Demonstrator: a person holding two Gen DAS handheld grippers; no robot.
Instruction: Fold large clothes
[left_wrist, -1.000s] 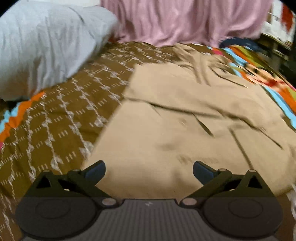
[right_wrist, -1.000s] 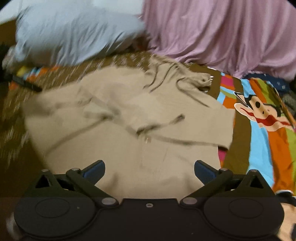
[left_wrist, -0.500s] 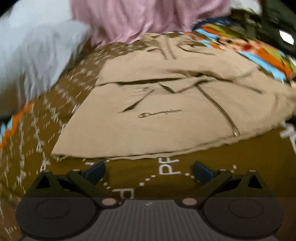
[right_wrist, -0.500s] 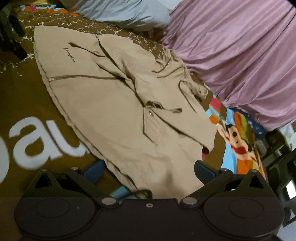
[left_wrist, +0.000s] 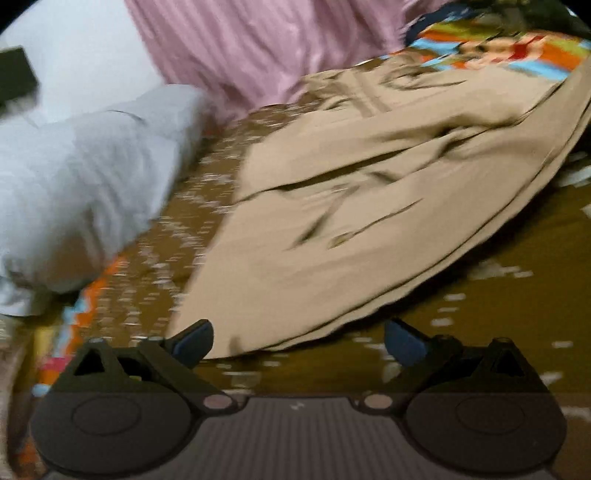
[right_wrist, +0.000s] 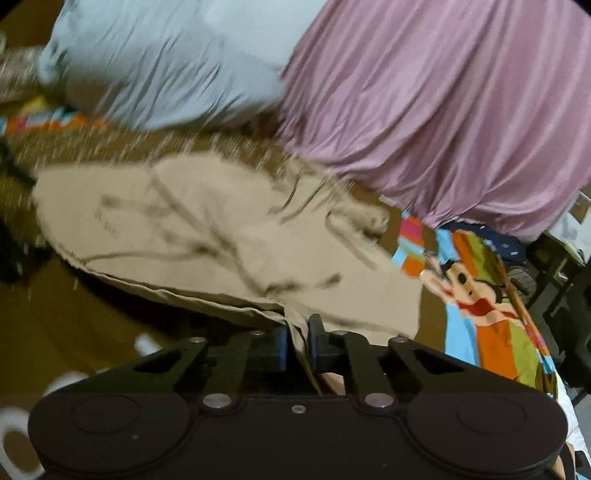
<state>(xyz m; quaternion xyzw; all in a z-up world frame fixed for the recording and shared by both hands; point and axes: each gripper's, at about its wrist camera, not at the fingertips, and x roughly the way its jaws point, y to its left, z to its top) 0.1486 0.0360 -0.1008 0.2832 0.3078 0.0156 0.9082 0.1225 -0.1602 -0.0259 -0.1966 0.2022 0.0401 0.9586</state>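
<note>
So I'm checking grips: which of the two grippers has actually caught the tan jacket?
The right gripper: jaws shut on the tan jacket hem. The left gripper gapes open.

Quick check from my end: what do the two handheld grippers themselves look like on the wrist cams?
Both look alike: the left gripper and right gripper have black linkage arms with triangular cut-outs, blue finger pads, silver pivot pins and two round discs on a black base. The left base's centre panel is ribbed grey. No cables or sleeves show.
</note>
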